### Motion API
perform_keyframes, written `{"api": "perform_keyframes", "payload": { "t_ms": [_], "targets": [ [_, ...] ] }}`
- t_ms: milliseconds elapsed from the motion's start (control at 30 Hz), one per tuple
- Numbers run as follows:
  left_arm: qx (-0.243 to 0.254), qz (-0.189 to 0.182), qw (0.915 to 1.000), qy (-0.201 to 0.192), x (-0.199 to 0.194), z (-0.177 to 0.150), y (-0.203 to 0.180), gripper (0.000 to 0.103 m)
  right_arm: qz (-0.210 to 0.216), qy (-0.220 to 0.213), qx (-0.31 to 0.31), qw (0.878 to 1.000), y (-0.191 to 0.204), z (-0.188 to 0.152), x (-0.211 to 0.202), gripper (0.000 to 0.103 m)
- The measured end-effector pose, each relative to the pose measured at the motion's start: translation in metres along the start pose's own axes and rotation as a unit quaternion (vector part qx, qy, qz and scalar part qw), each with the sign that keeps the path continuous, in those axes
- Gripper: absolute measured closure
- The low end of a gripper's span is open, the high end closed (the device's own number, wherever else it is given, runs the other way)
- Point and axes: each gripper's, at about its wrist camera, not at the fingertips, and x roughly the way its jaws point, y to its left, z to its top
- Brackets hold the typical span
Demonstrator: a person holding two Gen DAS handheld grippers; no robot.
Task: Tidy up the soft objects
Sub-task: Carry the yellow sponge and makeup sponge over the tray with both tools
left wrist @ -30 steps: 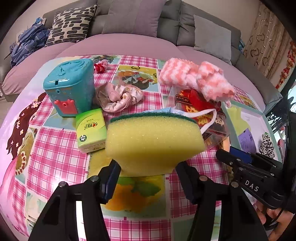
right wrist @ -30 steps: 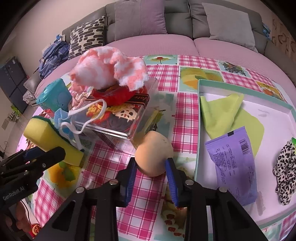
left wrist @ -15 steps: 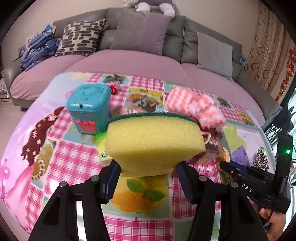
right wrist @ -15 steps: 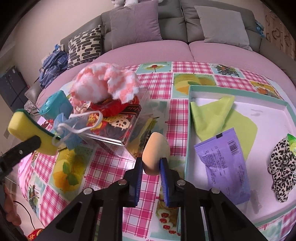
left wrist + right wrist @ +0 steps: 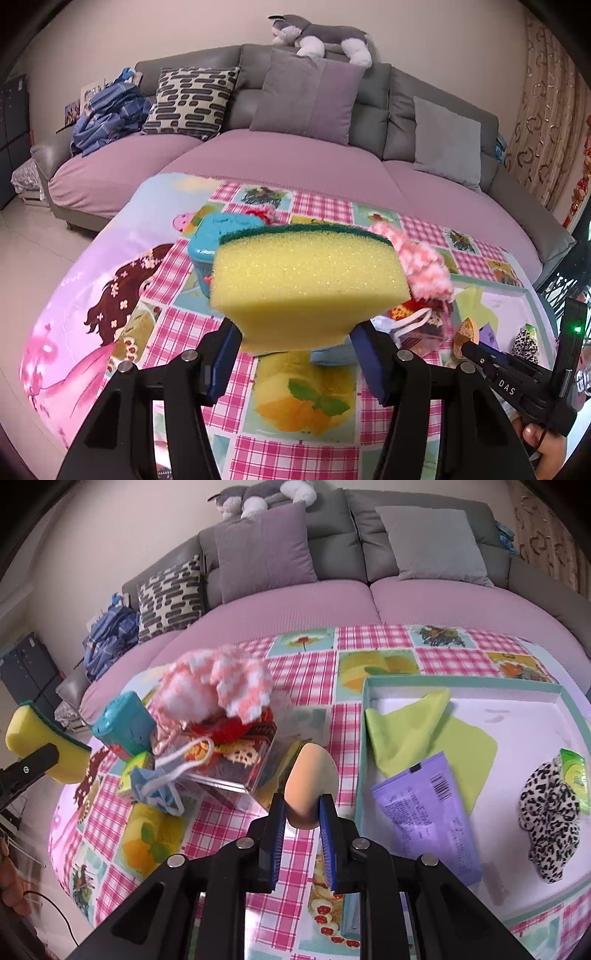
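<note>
Sponge first: the yellow foam block with a dark green scouring top sits clamped between the blue pads of the left gripper, lifted off the pink checked tablecloth. Its long axis runs from 9 to 3 o'clock across the left wrist view, green face up and tilted away toward 12; the pads pinch its narrowed lower edge.

In the right wrist view the right gripper has just been closing and now squeezes a peach egg-shaped makeup sponge, whose long axis stands nearly upright, the narrower tip toward 12 o'clock, slightly leaning to 1. It hangs above the cloth, clear of it.

At 10 o'clock from that egg stands a clear plastic box heaped with a pink-and-white knitted cloth, with a blue face mask trailing at its 8 o'clock side. At 3 o'clock lies a shallow teal-rimmed white tray holding a lime green cloth, a purple sachet and a leopard-print scrunchie.
</note>
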Motion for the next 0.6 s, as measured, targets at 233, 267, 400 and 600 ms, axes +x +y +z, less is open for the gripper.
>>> {"api": "perform_keyframes", "payload": {
  "t_ms": [233,267,400,600],
  "targets": [
    [0.032,-0.027,0.9991,-0.010,-0.003,0.015,-0.034,0.043,-0.042,-0.057,0.023,0.997,-0.024,0.012,-0.032,0.084],
    [0.040,-0.033,0.9986,-0.011,-0.003,0.018,-0.043,0.043,-0.051,-0.062,0.031,0.996,-0.031,0.013,-0.035,0.084],
    [0.075,-0.061,0.9952,-0.016,0.000,0.025,-0.082,0.043,-0.099,-0.079,0.070,0.989,-0.070,0.017,-0.049,0.084],
    [0.121,-0.103,0.9872,-0.014,0.013,0.036,-0.146,0.043,-0.141,-0.108,0.120,0.977,-0.116,0.022,-0.066,0.084]
  ]
}}
